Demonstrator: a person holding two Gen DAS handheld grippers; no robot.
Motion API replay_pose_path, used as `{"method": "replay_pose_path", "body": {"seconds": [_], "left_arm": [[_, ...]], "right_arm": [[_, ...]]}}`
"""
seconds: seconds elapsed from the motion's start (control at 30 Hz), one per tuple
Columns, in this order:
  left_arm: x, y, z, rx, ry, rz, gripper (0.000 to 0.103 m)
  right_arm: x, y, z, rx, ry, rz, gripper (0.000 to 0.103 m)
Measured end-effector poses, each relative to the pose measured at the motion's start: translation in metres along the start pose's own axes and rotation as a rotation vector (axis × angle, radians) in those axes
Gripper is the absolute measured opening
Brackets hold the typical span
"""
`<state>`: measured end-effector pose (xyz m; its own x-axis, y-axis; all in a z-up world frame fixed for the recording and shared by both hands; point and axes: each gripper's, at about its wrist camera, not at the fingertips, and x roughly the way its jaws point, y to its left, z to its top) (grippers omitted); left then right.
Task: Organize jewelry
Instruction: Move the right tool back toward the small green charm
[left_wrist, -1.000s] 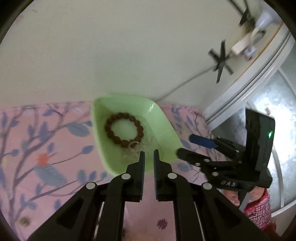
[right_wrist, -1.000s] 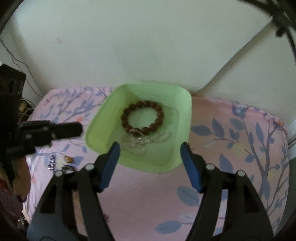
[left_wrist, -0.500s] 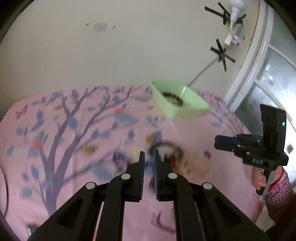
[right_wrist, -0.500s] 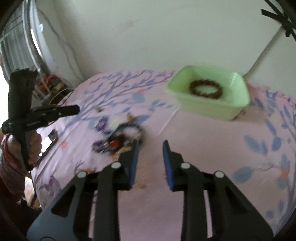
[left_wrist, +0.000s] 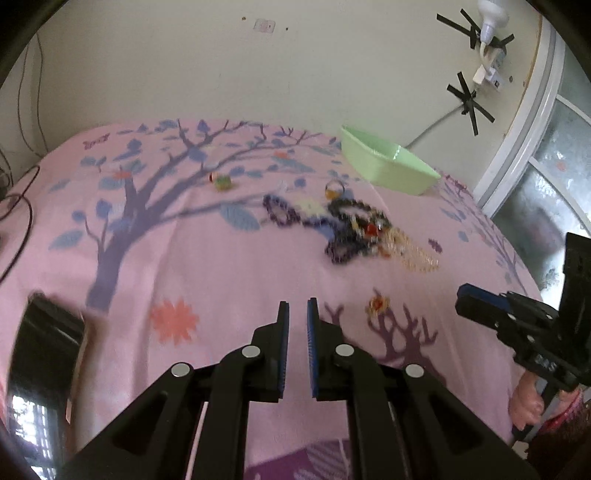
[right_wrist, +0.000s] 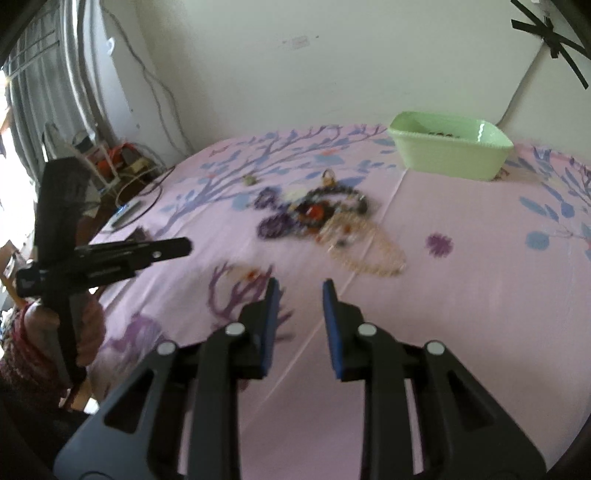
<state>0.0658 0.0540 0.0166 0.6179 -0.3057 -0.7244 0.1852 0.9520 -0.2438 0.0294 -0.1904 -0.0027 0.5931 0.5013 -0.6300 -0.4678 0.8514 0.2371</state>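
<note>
On the pink tree-print cloth there's a tangled jewelry pile, well short of the green tray by the wall. Left gripper is clenched on nothing; right gripper just narrowed, jaws parted, also empty, both hovering near the pile.

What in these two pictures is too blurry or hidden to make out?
- Jewelry pile: motion blur in both views merges the strands, so pieces cannot be counted.
- Green bin: its near wall hides most of the contents in both views.
- Dark object at the left edge: blurred and cut off in the left wrist view.
</note>
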Motion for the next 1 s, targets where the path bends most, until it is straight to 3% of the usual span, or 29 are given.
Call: {"method": "replay_pose_path", "body": {"seconds": [0.07,0.27,0.57,0.73,0.83,1.0], "left_arm": [[0.005,0.002,-0.010,-0.012,0.026,0.017,0.000],[0.000,0.003,-0.019,-0.016,-0.001,0.008,0.000],[0.000,0.009,-0.019,-0.055,0.000,-0.041,0.000],[0.001,0.013,-0.019,-0.079,-0.007,-0.062,0.000],[0.002,0.016,-0.017,-0.094,-0.008,-0.078,0.000],[0.002,0.018,-0.017,-0.103,-0.010,-0.089,0.000]], "right_arm": [[0.001,0.005,-0.006,-0.008,0.019,0.012,0.023],[0.010,0.022,-0.019,-0.041,0.047,-0.020,0.023],[0.022,0.028,-0.005,-0.054,0.061,-0.038,0.024],[0.035,0.039,0.030,-0.085,0.056,0.003,0.024],[0.054,0.050,0.069,-0.126,0.070,0.037,0.024],[0.127,0.057,0.137,-0.130,0.188,0.079,0.024]]}}
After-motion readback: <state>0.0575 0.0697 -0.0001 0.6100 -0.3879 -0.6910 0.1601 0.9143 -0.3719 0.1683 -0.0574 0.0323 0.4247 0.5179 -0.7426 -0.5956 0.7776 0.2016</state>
